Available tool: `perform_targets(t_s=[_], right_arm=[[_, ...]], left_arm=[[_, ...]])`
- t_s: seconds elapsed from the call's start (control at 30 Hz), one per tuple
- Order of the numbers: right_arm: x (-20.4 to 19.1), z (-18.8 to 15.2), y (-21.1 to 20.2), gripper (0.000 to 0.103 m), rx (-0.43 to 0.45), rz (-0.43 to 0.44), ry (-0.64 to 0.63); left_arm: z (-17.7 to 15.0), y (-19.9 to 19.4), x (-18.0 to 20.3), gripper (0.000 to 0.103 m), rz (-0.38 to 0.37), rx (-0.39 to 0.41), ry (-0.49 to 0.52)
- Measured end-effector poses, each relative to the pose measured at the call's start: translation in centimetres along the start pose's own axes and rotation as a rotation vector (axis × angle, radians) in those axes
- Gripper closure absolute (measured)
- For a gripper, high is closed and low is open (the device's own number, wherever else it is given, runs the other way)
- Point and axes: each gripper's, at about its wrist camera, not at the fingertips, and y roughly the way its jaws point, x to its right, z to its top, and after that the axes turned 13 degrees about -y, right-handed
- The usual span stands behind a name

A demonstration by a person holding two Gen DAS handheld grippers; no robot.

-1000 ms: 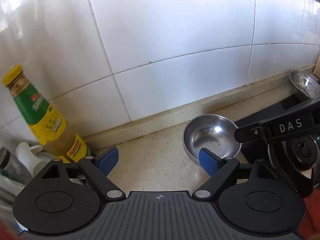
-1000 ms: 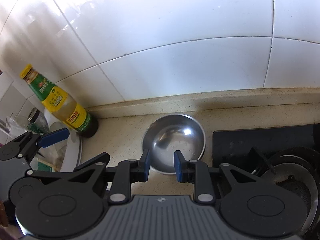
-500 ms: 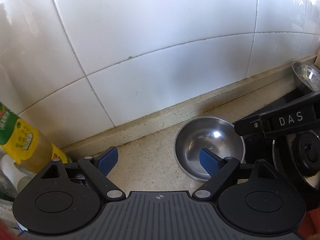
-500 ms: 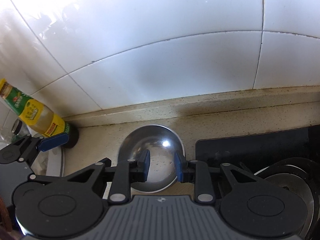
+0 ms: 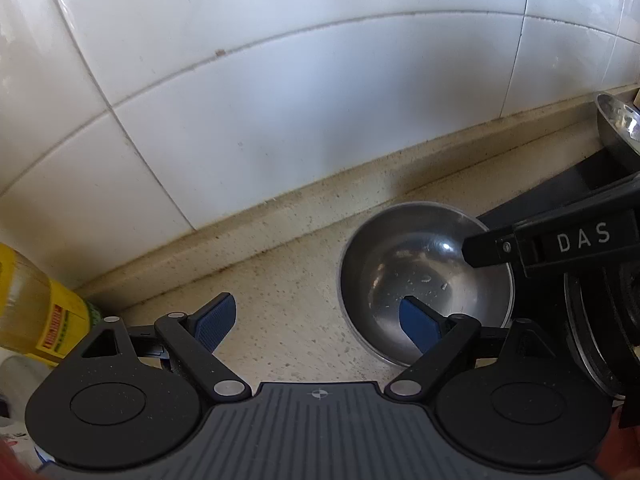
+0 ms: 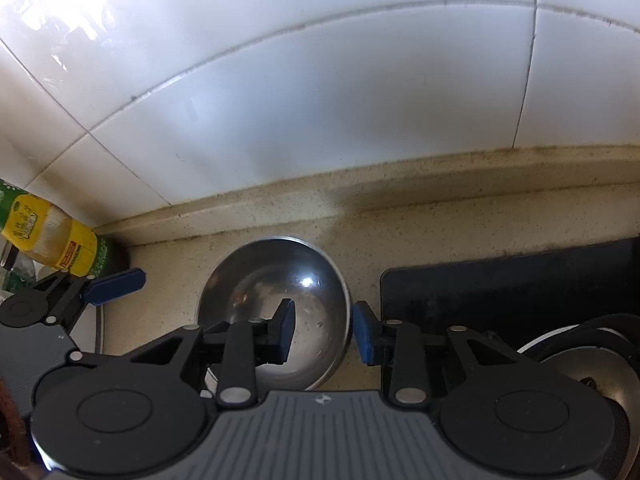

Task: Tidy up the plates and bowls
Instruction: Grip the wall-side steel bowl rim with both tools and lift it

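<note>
Plainly, the bowl (image 6: 276, 308) is the thing in hand: a shallow steel one, sitting upright on the speckled surface (image 5: 280, 312) near its back edge, below the tiled wall (image 5: 280, 100), with the black hob (image 6: 500, 292) just to its right and a sauce bottle (image 6: 52, 240) well off to the left. It looks thin-walled and light, stiff enough not to give under the pads, but smooth, polished and flecked with droplets inside, so I judge it slippery. The rim is the only place to take it: one pad inside, one outside, pinching the wall.

The right tongs (image 6: 322, 334) are set that way now. Their jaws have just been opening and stand at a narrow gap, straddling the bowl's right rim, the left pad over the inside and the right one beyond the edge; neither seems to press on the metal yet. The left tongs (image 5: 316, 324) are spread wide and hold nothing, one pad over the bare surface, the other over the bowl's near-left side. A firm, square pinch low on the wall should keep it from sliding out or tipping.
</note>
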Motion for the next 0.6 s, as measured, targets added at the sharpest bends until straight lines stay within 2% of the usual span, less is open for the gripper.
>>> perform_targets(t_s=[0.33,0.4,0.47,0.5,0.6], right_arm=[[-0.1,-0.1,1.7,0.068,-0.030,0.002,-0.018],[-0.2,-0.1,2.3,0.068,-0.049,0.003,-0.022],[-0.2,-0.3,2.9,0.068,-0.060,0.004,-0.024],[-0.3,-0.4,3.1,0.069,-0.063,0.008,-0.028],[-0.4,-0.6,3.6,0.076,-0.064,0.003,-0.045]], left_arm=[[0.0,2.1,-0.4,0.013,-0.038,-0.045,-0.034],[-0.1,2.7,-0.3,0.020,-0.037,-0.055,-0.028],[-0.2,3.3,-0.3,0.037,-0.034,-0.073,-0.028],[-0.2,3.7,-0.3,0.041,-0.037,-0.088,-0.027],[-0.1,4.1,-0.3,0.043,-0.063,-0.089,-0.028]])
